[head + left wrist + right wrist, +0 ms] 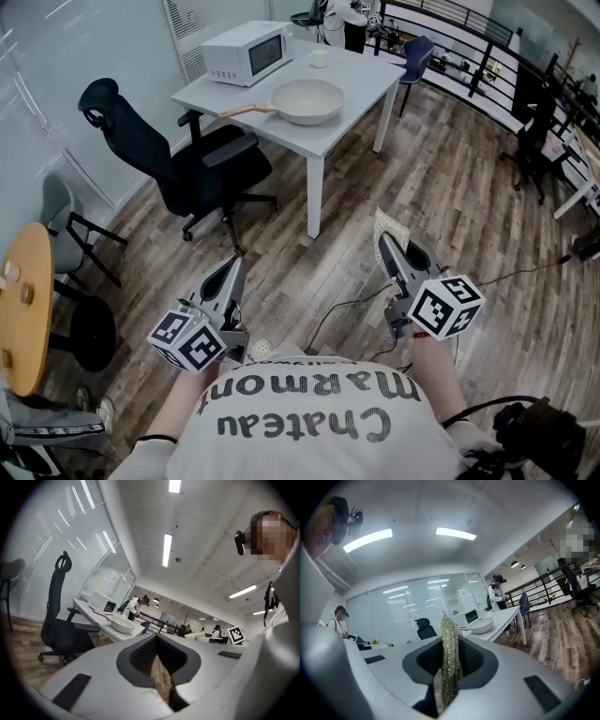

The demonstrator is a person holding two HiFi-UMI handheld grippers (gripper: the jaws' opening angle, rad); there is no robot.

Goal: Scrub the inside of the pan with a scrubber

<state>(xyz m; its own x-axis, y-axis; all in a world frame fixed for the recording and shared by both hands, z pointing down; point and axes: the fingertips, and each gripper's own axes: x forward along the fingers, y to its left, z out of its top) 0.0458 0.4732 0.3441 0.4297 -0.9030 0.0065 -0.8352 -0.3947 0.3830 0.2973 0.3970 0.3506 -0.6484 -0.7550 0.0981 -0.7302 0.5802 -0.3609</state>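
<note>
A cream pan (306,101) with a wooden handle rests on the white table (352,84) far ahead; it also shows as the pan (121,624) in the left gripper view and the pan (482,626) in the right gripper view. My right gripper (383,242) is shut on a glittery green-silver scrubber (450,660), which sticks up past the tips as the scrubber (389,228). My left gripper (234,265) is shut with nothing in it. Both grippers hang over the wooden floor, well short of the table.
A white microwave (247,52) and a cup (319,58) stand on the table. A black office chair (178,159) sits at the table's left. A round wooden table (23,305) is at far left. A cable (352,305) runs over the floor. Railing (478,47) at the back.
</note>
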